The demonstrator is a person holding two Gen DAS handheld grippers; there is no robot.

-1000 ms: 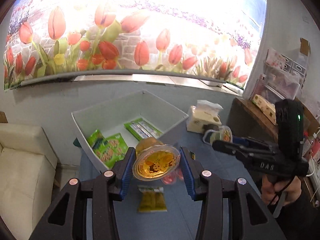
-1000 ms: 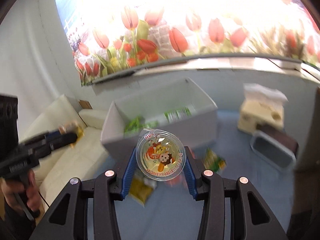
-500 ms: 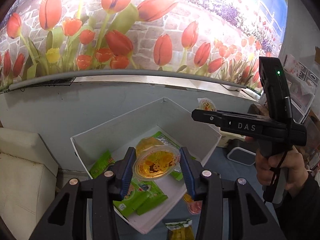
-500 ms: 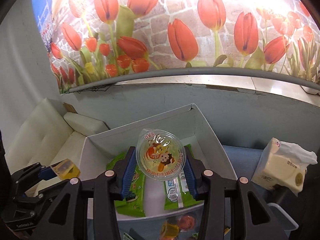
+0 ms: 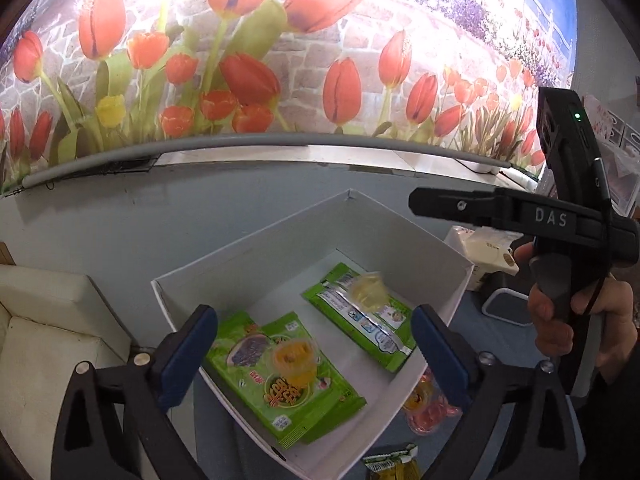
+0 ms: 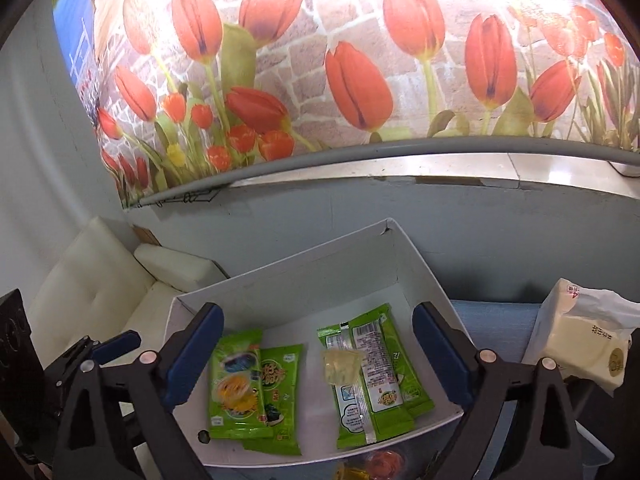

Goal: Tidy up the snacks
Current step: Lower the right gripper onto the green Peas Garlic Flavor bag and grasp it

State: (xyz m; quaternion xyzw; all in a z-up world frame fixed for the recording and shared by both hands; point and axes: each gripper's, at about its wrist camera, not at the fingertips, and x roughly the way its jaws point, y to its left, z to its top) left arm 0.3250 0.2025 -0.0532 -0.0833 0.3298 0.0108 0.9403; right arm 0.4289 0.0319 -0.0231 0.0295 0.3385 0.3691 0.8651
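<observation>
A white box (image 5: 280, 248) (image 6: 320, 272) holds green snack packets (image 5: 280, 384) (image 6: 368, 364). My left gripper (image 5: 314, 344) hangs above it, its jaws opening wide with no pad touching anything. Below it a yellow jelly cup (image 5: 294, 360) (image 6: 234, 390) sits on the left packets. My right gripper (image 6: 318, 336) (image 5: 416, 202) is over the box too, jaws opening, pads free. A pale jelly cup (image 6: 340, 366) (image 5: 368, 290), blurred, is down on the right packets. The left gripper (image 6: 116, 344) shows at the lower left of the right wrist view.
Loose jelly cups (image 5: 424, 404) (image 6: 380, 460) and a yellow-green packet (image 5: 394, 464) lie on the blue table in front of the box. A tissue pack (image 6: 580, 344) and a grey tub (image 5: 508, 304) stand to the right. A white sofa (image 5: 48, 320) is at left.
Both grippers carried their jelly cups over the box, then opened. The yellow cup and the pale cup have left the jaws and are now down on the green packets.
</observation>
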